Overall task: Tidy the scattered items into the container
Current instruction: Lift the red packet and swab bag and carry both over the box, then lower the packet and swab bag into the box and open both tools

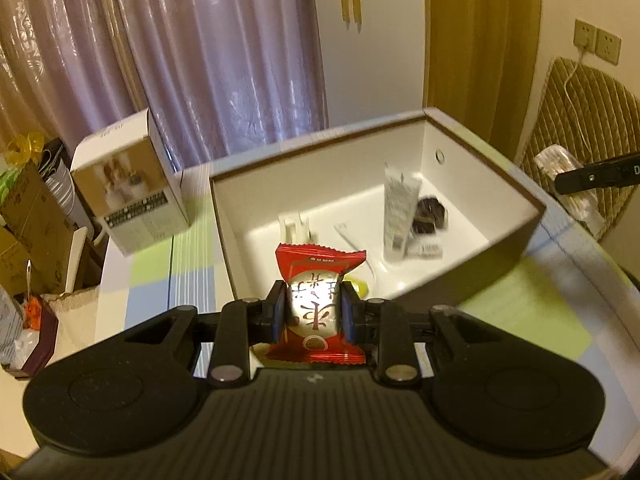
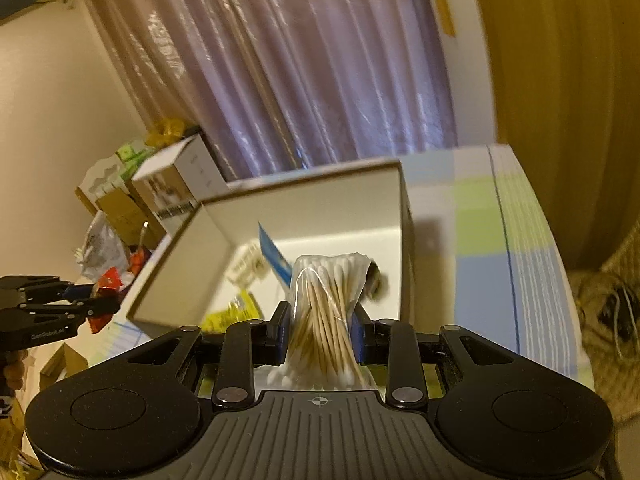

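Observation:
My left gripper [image 1: 314,316] is shut on a red and white snack packet [image 1: 318,304], held just before the near rim of the white open box [image 1: 516,196]. Inside the box lie a grey tube [image 1: 398,212], a dark wrapped sweet [image 1: 430,214] and small white pieces. My right gripper [image 2: 322,330] is shut on a clear bag of cotton swabs [image 2: 326,320], above the near edge of the same box [image 2: 320,200]. In the right wrist view the left gripper [image 2: 92,308] shows at far left with the red packet. The right gripper's tip [image 1: 592,176] and its bag show at the right edge of the left wrist view.
A tall printed carton [image 1: 132,184] stands left of the box on the checked tablecloth [image 1: 532,300]. Cardboard boxes and bags [image 1: 32,216] crowd the floor at left. A quilted chair back [image 1: 584,120] stands at right, curtains behind. A blue card [image 2: 276,260] and yellow packet [image 2: 236,312] lie in the box.

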The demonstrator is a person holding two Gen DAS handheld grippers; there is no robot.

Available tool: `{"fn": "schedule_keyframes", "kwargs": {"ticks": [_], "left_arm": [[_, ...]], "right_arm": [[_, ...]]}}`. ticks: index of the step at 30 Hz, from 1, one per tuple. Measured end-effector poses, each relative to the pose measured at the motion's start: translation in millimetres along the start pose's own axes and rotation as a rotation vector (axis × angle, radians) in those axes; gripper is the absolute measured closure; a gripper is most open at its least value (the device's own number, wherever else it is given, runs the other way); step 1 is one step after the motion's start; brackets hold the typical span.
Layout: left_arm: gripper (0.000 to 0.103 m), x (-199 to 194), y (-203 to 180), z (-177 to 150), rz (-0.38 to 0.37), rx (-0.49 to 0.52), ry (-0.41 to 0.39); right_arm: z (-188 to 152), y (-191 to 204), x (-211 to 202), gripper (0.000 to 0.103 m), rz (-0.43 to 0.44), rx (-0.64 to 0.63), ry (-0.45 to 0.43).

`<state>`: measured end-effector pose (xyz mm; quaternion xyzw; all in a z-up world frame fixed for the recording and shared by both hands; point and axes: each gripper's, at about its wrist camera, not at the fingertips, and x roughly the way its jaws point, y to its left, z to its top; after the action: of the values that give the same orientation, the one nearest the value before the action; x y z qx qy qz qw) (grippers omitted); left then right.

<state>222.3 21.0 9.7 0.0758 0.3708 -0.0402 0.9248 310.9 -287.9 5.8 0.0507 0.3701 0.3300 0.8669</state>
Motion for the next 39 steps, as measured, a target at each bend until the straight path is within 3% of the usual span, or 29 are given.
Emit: {"fn": "schedule_keyframes", "kwargs": {"ticks": [14,22,31,39], "left_arm": [[0.080,61,9,53,-0.035,0.066,0.015],[0.080,104,20,78,-0.082,0.038,0.057],[0.080,162,17,104,-0.128,0.028,0.135],[0.080,213,11,102,-0.149,0.016,0.214]], "right_arm": [[48,-5,68,0.070,0.023,-0.128,0.044],[58,-7,102,0.070,0.012,-0.216,0.095],[74,-17,155,0.070,0.001,-0.319,0.178],[80,-26,195,0.070,0.004,-0.422,0.259]]}}
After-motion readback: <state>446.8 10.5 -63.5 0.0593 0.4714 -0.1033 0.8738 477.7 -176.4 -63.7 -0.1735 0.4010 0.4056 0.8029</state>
